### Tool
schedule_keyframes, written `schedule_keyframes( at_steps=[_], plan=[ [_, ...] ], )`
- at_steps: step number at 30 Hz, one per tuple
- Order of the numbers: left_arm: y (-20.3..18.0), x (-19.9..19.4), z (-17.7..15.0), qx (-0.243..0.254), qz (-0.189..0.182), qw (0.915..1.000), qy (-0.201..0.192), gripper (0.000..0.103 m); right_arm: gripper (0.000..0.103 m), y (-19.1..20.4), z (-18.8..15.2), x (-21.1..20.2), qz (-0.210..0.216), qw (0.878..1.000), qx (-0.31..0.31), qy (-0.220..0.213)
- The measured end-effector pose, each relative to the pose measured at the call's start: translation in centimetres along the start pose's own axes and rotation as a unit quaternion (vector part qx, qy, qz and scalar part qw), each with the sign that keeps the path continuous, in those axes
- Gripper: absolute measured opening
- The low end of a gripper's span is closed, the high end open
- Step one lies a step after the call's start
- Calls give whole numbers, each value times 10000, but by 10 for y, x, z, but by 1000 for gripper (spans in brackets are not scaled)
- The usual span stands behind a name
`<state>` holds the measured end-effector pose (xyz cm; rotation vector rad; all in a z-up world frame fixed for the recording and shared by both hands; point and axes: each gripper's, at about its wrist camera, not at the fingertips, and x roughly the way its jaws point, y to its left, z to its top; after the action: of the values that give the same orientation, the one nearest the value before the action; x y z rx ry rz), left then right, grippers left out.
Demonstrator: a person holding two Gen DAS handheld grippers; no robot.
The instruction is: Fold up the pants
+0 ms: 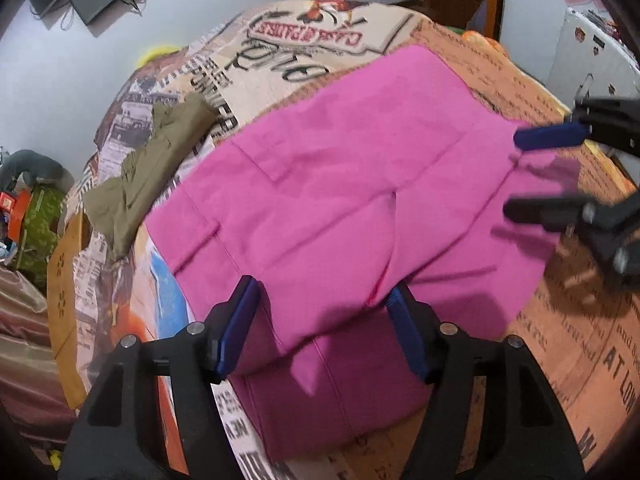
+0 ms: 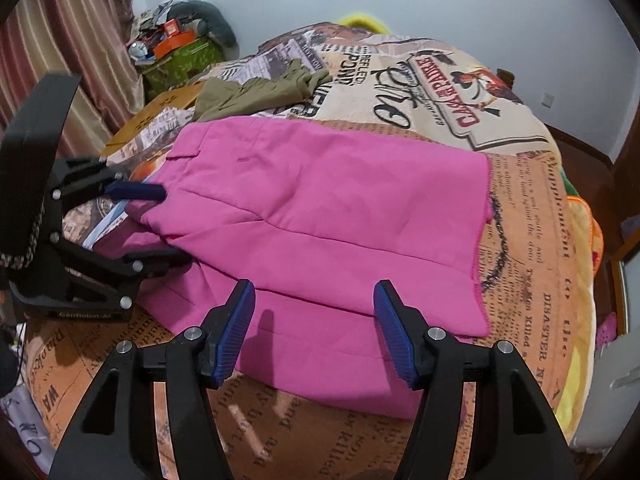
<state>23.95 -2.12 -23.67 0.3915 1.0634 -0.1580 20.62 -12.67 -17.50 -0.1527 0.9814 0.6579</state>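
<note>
At the bottom of the left wrist view the left gripper [image 1: 320, 312] stands about half open with nothing pinched, its blue pads poised over the near edge of the pink pants [image 1: 344, 184]. The right gripper [image 2: 314, 312] is likewise parted and empty at the bottom of its own view, above the near fold. The pants lie across the middle of both frames on the bed [image 2: 540, 280], already doubled into a broad layered slab over the printed blanket. The cloth looks light, soft and limp, so it should drape and slide; a firm pinch through all layers at the near corners seems safest. Farther off, at upper left, a crumpled olive garment [image 1: 160, 160] lies apart.
</note>
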Motion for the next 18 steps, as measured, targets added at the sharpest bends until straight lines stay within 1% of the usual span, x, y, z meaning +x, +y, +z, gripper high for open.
schedule_keyframes(
  at_steps=[3,6,8,11,15,16,18],
  plan=[
    [8,0,6,-143,-187,9997,-13,65,58,6,3,6,85,9998,-157,63],
    [13,0,11,-227,-366,9991,-3,62,58,13,6,14,50,9992,-382,72],
    [14,-1,12,-271,-412,9988,-11,62,58,18,8,21,-71,9984,-563,44],
    [19,-1,15,-421,-506,9978,-30,61,58,22,11,33,-104,9968,-754,241],
    [23,-3,18,-495,-557,9972,-96,60,57,23,15,37,-169,9961,-848,196],
    [23,-4,18,-513,-567,9970,-109,60,55,21,17,37,-252,9965,-785,152],
    [26,-5,19,-593,-664,9960,-116,60,45,14,21,35,-358,9975,-611,37]
  ],
)
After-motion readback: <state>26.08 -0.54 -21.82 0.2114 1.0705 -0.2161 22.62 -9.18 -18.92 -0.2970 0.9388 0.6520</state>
